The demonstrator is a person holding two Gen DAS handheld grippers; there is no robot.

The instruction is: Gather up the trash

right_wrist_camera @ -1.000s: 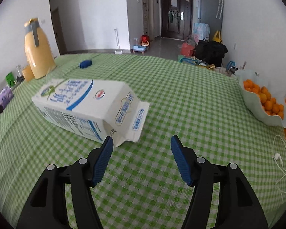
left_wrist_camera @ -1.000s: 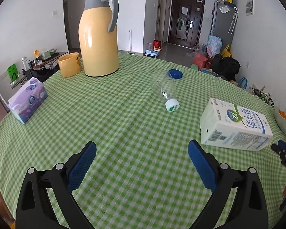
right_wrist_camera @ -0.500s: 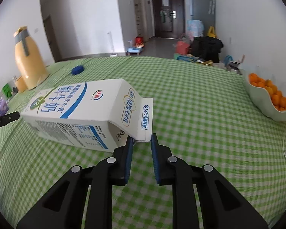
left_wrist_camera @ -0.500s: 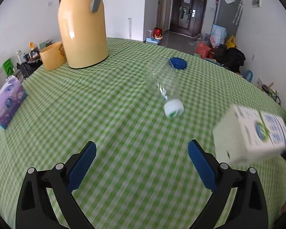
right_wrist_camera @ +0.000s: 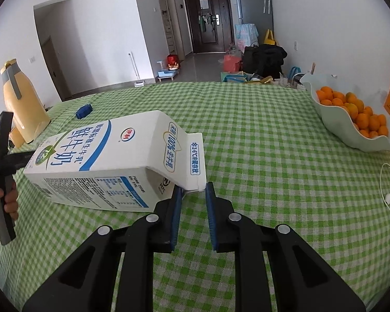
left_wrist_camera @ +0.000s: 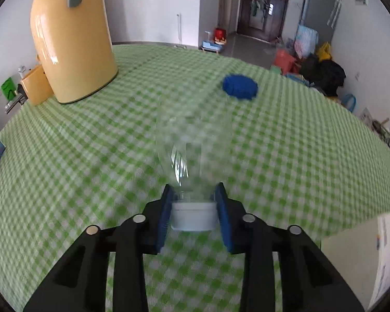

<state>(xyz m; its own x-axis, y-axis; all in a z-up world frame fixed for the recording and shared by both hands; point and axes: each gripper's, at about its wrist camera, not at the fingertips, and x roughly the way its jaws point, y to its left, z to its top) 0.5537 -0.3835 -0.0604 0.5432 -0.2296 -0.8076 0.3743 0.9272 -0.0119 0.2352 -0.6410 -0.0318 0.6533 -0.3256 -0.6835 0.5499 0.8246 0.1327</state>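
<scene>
On the green-checked counter [left_wrist_camera: 65, 156], the left claw [left_wrist_camera: 194, 209] is closing on the white cap of a clear plastic bottle [left_wrist_camera: 189, 153] lying between its pads. To the right, the right claw [right_wrist_camera: 192, 202] is clamped on the top seam of a tipped milk carton [right_wrist_camera: 104, 161].

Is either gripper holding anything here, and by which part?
The left gripper is closing on the clear bottle at its white cap. The right gripper pinches the milk carton by its top seam.
</scene>
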